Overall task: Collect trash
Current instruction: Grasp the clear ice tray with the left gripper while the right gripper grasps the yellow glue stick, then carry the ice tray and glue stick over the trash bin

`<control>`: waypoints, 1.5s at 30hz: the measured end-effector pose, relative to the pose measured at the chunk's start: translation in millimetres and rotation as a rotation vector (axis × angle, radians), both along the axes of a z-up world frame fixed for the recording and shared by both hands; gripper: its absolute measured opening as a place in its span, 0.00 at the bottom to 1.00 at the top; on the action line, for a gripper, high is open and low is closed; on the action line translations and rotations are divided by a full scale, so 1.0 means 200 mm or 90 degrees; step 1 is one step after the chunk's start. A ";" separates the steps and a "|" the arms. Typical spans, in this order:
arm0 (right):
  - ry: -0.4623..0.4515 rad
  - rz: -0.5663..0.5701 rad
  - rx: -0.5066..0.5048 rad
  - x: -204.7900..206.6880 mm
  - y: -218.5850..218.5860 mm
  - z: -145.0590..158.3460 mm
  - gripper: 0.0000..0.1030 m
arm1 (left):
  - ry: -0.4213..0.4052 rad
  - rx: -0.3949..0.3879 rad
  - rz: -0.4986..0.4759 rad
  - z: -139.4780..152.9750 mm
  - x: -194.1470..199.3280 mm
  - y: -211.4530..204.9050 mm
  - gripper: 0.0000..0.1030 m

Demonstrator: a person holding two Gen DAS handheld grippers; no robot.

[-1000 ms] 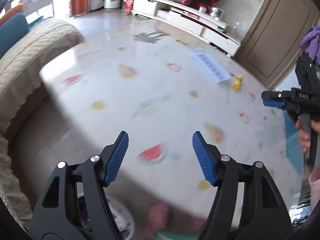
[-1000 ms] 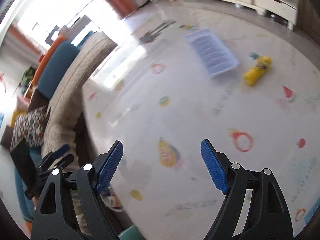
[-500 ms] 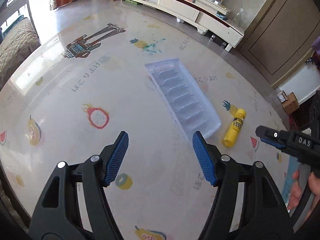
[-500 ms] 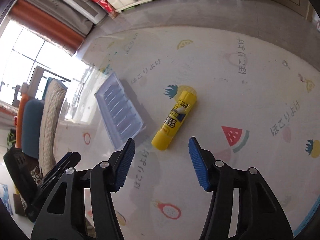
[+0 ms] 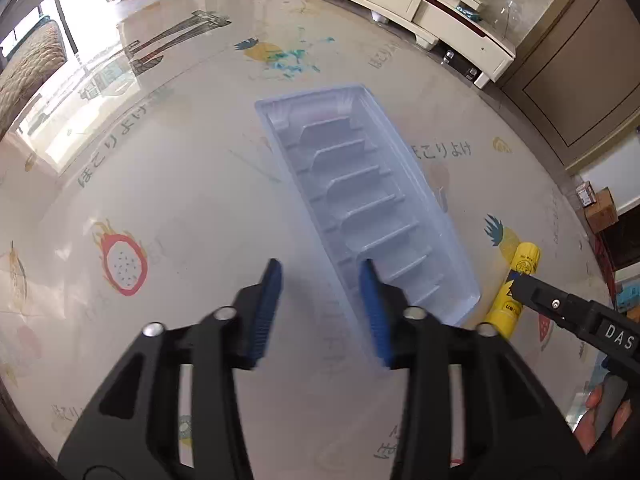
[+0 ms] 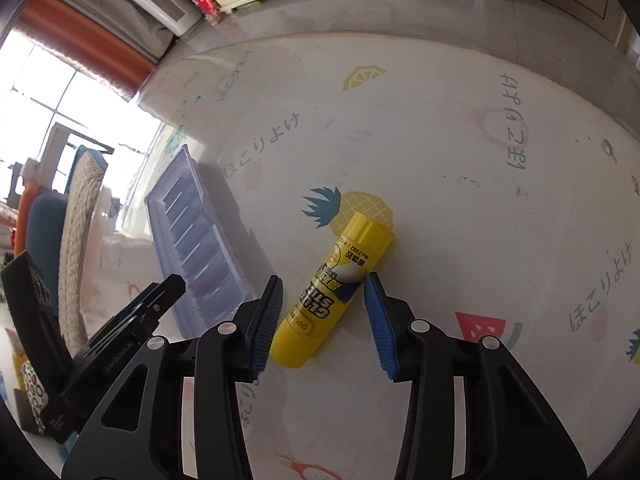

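A clear blue ridged plastic tray (image 5: 360, 200) lies on the fruit-print table cover (image 5: 180, 220). My left gripper (image 5: 320, 300) is open, its jaws straddling the tray's near left rim. The tray also shows in the right wrist view (image 6: 196, 236). A yellow glue stick (image 6: 336, 288) lies on its side on the cover; my right gripper (image 6: 324, 316) is open with its jaws on either side of the stick's lower half, not touching it. The stick (image 5: 516, 284) and the right gripper's finger (image 5: 560, 304) show at the right of the left wrist view.
A sofa with a woven throw (image 5: 28, 68) stands beyond the table's left edge. A white TV cabinet (image 5: 420, 4) runs along the far wall. A cardboard box (image 5: 600, 208) sits on the floor at right. The left gripper's body (image 6: 120, 340) is at the lower left of the right wrist view.
Both grippers moved forward and down. The left jaws narrowed and now straddle the tray's rim. The right jaws now flank the glue stick.
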State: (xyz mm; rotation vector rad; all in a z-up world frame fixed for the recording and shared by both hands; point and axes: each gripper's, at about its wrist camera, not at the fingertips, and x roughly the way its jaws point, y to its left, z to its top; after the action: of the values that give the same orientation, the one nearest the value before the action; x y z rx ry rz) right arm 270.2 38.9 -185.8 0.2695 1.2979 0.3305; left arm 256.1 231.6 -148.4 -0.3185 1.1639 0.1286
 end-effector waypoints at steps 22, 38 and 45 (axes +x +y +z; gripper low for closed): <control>-0.033 0.091 0.030 -0.37 -0.03 0.38 0.25 | -0.079 0.004 -0.034 0.48 -0.65 0.31 0.02; -0.085 0.397 0.085 -1.38 0.65 0.80 0.25 | -0.108 0.109 0.024 0.77 -2.03 0.84 0.02; -0.057 0.529 0.104 -1.80 1.04 0.72 0.25 | -0.092 0.122 0.089 0.72 -2.58 1.03 0.02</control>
State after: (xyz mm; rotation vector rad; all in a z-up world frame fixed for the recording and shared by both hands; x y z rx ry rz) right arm -89.9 246.2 -42.4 -0.1660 1.2451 1.1422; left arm -260.8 437.8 -5.3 -0.2353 0.9773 0.3324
